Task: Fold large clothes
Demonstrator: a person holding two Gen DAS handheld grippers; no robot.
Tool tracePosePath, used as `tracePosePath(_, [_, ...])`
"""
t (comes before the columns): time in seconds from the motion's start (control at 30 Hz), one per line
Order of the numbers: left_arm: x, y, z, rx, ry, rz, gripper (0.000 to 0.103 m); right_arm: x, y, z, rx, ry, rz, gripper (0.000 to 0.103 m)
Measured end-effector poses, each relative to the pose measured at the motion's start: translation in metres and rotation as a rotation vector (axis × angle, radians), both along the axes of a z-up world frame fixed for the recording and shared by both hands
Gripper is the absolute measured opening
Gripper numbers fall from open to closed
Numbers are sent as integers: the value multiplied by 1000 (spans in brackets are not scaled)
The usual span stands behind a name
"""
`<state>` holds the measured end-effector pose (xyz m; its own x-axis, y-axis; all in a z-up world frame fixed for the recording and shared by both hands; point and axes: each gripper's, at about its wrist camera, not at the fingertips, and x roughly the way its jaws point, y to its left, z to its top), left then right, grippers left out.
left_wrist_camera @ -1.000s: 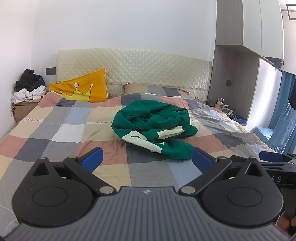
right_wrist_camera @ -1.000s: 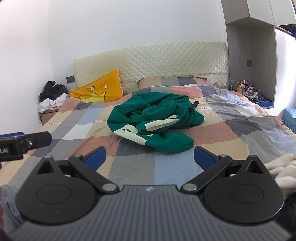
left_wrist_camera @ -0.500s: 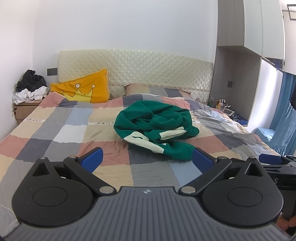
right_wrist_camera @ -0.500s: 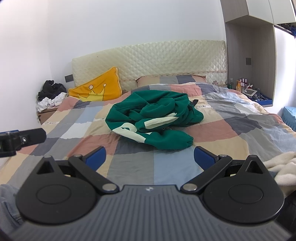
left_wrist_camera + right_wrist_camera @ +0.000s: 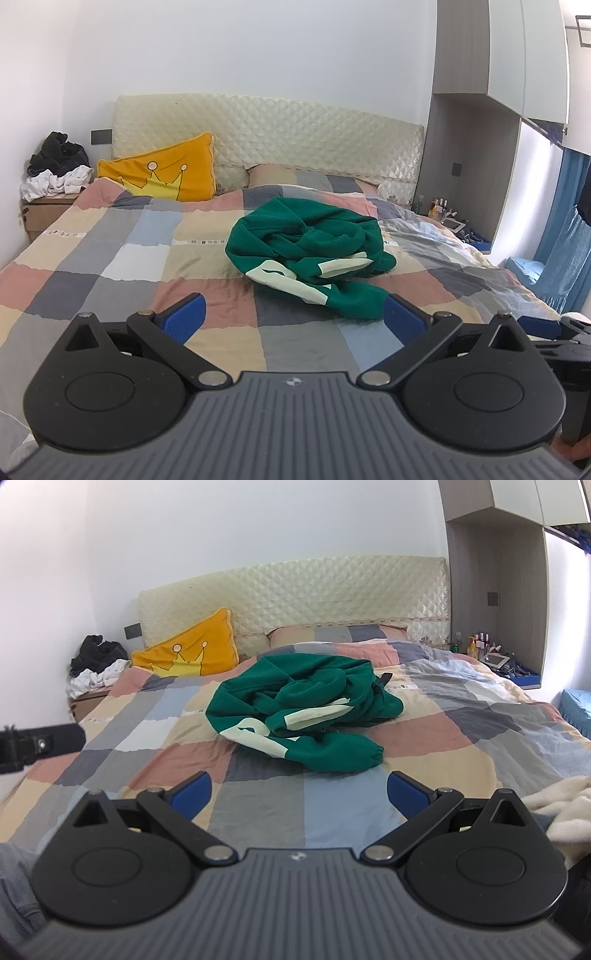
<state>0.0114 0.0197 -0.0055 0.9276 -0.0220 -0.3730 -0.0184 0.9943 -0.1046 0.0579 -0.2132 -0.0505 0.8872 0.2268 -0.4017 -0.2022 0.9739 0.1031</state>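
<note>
A crumpled green sweatshirt (image 5: 306,251) (image 5: 299,709) with pale cream patches lies heaped in the middle of a bed with a checked quilt (image 5: 122,258) (image 5: 461,738). One cuffed sleeve trails toward me. My left gripper (image 5: 293,317) hovers over the near part of the bed, short of the sweatshirt, its blue-padded fingers spread wide with nothing between them. My right gripper (image 5: 299,794) stands the same way, open and empty, a little short of the sleeve end. The left gripper's tip (image 5: 40,744) shows at the left edge of the right wrist view.
An orange crown cushion (image 5: 162,173) leans on the quilted headboard (image 5: 295,129). A nightstand with piled clothes (image 5: 55,173) stands left of the bed. A fluffy white blanket (image 5: 557,805) lies at the near right. Wardrobe and shelf with bottles (image 5: 487,646) are at the right.
Both views have shifted slightly, with the sweatshirt sitting a bit nearer in frame. Both grippers stay open and empty.
</note>
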Motion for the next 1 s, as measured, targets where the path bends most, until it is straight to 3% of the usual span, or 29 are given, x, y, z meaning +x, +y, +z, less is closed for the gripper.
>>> tracePosePath(0.6, [28, 6, -14, -8, -8, -17, 103, 23, 3, -18, -1, 7, -33, 103])
tracePosePath(1.0, [83, 9, -40, -2, 33, -35, 103, 56, 4, -37, -3, 29, -53, 103])
